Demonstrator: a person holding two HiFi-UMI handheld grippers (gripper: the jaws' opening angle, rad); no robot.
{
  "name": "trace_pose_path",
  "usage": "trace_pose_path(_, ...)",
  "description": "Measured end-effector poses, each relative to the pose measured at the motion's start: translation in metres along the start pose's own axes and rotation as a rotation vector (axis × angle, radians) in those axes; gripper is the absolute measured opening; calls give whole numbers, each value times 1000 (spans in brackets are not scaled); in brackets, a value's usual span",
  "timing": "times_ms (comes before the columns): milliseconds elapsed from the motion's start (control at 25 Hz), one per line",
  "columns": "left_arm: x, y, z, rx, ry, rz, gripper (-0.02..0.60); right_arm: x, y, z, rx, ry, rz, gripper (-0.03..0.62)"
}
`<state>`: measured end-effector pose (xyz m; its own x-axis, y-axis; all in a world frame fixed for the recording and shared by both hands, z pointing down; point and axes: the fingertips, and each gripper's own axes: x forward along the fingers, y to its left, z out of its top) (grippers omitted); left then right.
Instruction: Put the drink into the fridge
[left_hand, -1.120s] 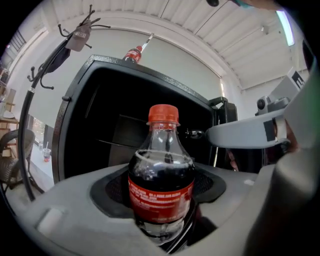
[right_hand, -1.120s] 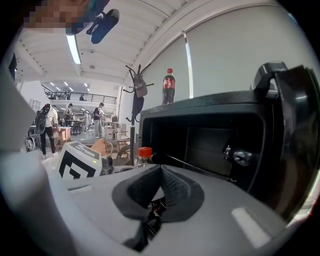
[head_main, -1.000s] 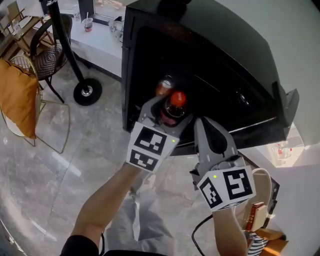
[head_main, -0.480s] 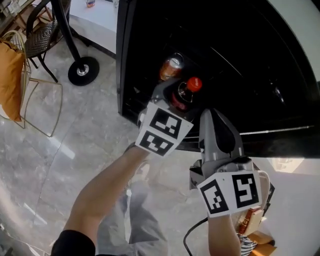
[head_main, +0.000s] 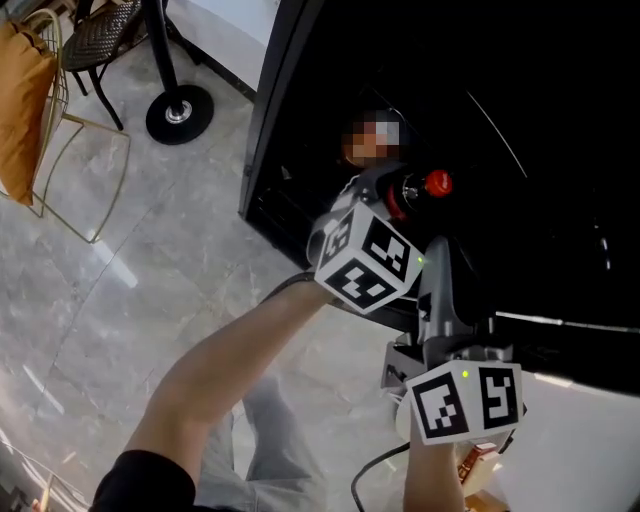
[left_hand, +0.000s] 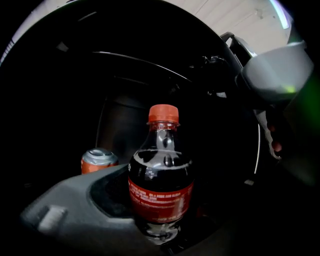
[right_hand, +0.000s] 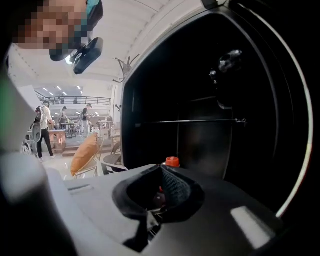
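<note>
- We hold the cola bottle clamped in our left claw, inside the dark fridge, beside a can.
- Our right claw is closed and empty.

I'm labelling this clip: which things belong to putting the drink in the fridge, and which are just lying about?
Job:
- cola bottle, gripped in the left tongs
- open black fridge

Lying about:
- can in the fridge
- orange cushion
- black stand base
- right tongs, shut and empty
</note>
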<state>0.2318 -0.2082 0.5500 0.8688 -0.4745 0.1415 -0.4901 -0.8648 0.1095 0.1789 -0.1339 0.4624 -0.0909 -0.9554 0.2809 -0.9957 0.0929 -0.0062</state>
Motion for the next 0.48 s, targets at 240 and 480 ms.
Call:
trace_pose_path(240, 19, 4, -11, 17, 2, 1, 319, 10, -15, -9, 1, -4, -26, 0)
trace_pose_path(480, 40, 2, -17, 36, 7, -9, 318, 17, -20, -3, 0, -36, -47, 0)
